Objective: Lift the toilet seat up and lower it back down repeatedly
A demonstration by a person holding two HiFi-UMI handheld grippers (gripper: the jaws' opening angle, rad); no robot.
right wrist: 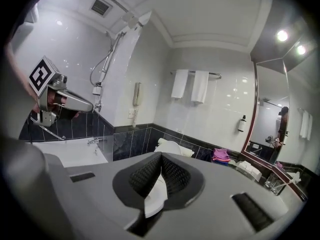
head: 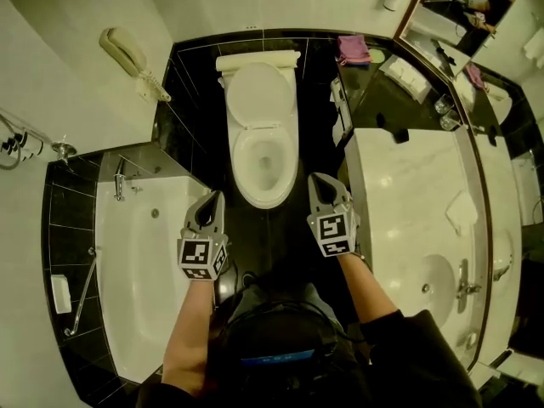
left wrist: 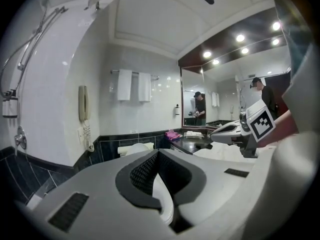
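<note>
The white toilet (head: pixel 265 195) stands against the far wall, its lid (head: pixel 259 94) upright against the cistern. A white ring (head: pixel 241 153) lies round the open bowl; I cannot tell whether it is the seat or the bare rim. My left gripper (head: pixel 212 199) hovers in front of the bowl on its left, and my right gripper (head: pixel 324 182) on its right. Neither touches the toilet. Each has its jaws shut with nothing between them, as the left gripper (left wrist: pixel 158 155) and right gripper (right wrist: pixel 161 158) views show. The toilet (right wrist: pixel 170 146) lies beyond the jaws.
A white bathtub (head: pixel 140 253) fills the left side and a marble counter (head: pixel 408 185) with a basin the right. A dark floor strip lies between them. There is a wall phone (head: pixel 126 52), a pink cloth (head: pixel 353 48), towels (left wrist: pixel 132 85) on a rail, and a mirror (left wrist: pixel 200 106).
</note>
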